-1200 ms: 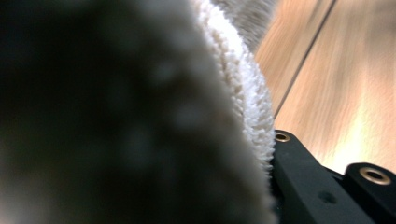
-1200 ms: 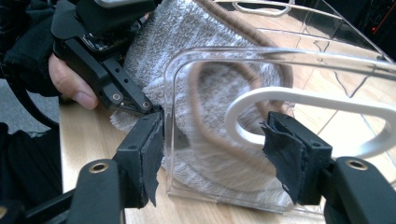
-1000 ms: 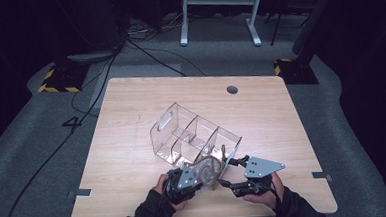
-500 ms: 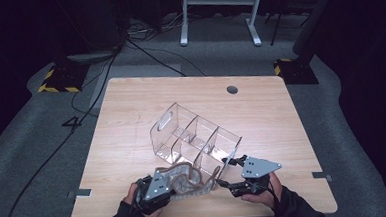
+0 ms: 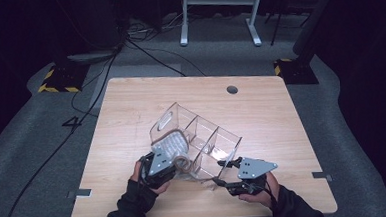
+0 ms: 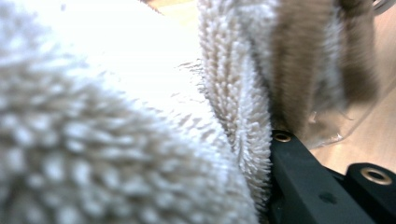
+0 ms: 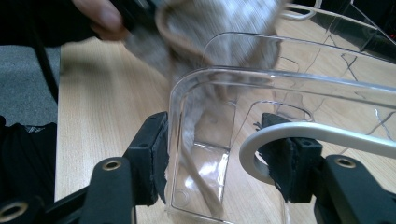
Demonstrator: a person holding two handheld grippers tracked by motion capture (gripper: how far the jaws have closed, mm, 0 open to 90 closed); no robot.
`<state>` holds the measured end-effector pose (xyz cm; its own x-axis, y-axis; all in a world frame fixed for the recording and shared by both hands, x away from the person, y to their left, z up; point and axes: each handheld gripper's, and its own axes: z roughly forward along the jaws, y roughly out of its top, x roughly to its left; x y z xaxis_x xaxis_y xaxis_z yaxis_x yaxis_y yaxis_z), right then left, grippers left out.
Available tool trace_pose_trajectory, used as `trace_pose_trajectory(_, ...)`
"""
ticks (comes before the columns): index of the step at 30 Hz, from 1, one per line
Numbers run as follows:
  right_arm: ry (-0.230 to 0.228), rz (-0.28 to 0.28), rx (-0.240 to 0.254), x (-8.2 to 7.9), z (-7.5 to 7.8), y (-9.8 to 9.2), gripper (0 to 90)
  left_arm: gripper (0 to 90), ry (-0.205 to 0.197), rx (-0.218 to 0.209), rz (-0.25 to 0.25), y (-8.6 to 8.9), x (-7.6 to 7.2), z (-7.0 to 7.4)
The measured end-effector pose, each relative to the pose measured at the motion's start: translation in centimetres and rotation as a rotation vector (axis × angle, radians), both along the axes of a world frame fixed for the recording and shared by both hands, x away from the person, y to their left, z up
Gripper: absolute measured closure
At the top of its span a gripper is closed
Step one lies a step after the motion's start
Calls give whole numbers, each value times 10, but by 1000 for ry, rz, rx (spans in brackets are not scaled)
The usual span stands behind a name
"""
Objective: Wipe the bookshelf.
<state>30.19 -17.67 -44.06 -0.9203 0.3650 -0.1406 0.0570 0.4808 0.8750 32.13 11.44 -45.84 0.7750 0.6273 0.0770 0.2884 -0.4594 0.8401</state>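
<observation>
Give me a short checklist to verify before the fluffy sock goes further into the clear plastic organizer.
1. Left hand-held gripper holds the fluffy sock: ok, its jaws are shut on the fabric.
2. Sock is above the end compartment of the clear organizer: ok, it hangs at that end.
3. Right hand-held gripper steadies the organizer: cannot tell; its jaws have just been closing around the end wall, but firm contact is unclear.
4. Organizer lies flat on the table: not ok, it looks tilted.
5. End compartment is free: cannot tell, the sock is blurred in front of it.
</observation>
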Motion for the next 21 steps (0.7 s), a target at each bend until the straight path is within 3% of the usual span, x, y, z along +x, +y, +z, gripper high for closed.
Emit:
trace_pose_trajectory(2, 2, 5, -3, 1, 0, 0, 441, 767, 1, 53, -6, -10, 5, -7)
trace_pose_trajectory(5, 0, 5, -9, 1, -1, 2, 440, 768, 9, 79, -29, -20, 13, -17)
trace_pose_trajectory(9, -1, 10, -9, 2, -1, 3, 444, 770, 24, 102, -46, -23, 17, -23)
trace_pose_trajectory(10, -2, 9, -6, 2, -2, 3, 445, 771, 33, 103, -52, -21, 17, -25)
trace_pose_trajectory(12, -6, 11, -6, 2, -2, 3, 448, 772, 55, 148, -99, -16, 13, -29)
trace_pose_trajectory(18, -3, 20, -11, 3, -2, 3, 453, 772, 84, 200, -128, 5, 2, -29)
trace_pose_trajectory(21, -1, 21, -11, 4, -1, 4, 454, 771, 97, 187, -113, 14, -3, -29)
